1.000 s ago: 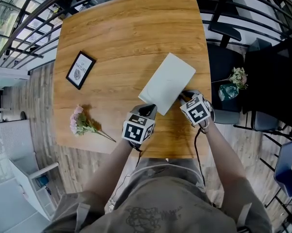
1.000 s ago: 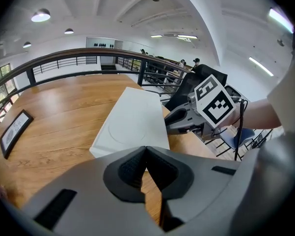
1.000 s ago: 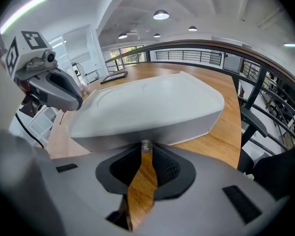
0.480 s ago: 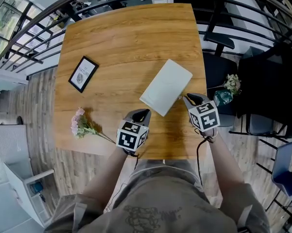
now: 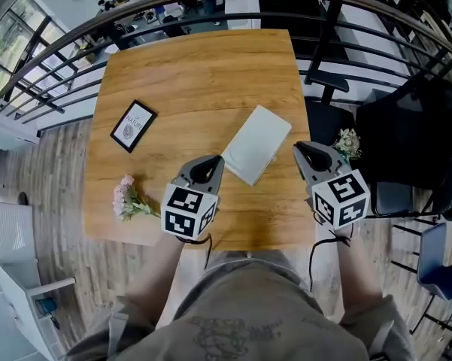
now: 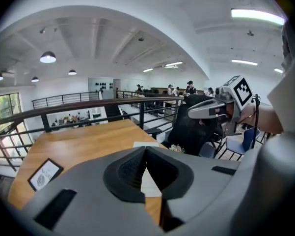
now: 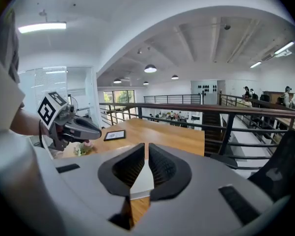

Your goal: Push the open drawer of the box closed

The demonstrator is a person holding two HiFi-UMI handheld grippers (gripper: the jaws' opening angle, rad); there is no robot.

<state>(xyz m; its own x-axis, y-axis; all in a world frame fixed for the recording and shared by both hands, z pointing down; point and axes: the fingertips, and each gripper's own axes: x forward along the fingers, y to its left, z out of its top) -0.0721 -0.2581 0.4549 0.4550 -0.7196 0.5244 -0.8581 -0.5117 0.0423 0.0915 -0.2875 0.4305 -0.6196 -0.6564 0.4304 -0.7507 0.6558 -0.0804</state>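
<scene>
The white box [image 5: 257, 144] lies flat on the wooden table [image 5: 195, 74] and looks like one plain slab; no drawer sticks out from it. My left gripper [image 5: 213, 163] hangs in the air above the box's near left corner, jaws shut and empty. On the other side, my right gripper [image 5: 301, 151] is raised off the box's near right side. Its jaws have just been closing and now stand shut with nothing between them. In the left gripper view the box [image 6: 146, 187] shows below the jaws, and in the right gripper view the box [image 7: 141, 181] does too.
A black picture frame [image 5: 133, 125] lies at the table's left, and pink flowers [image 5: 128, 201] lie near its front left edge. A black chair with a small bouquet [image 5: 347, 143] stands right of the table. A dark railing [image 5: 210, 6] runs behind it.
Both grippers have lifted up off the box's near end and spread apart. The box has stayed where it was on the table.
</scene>
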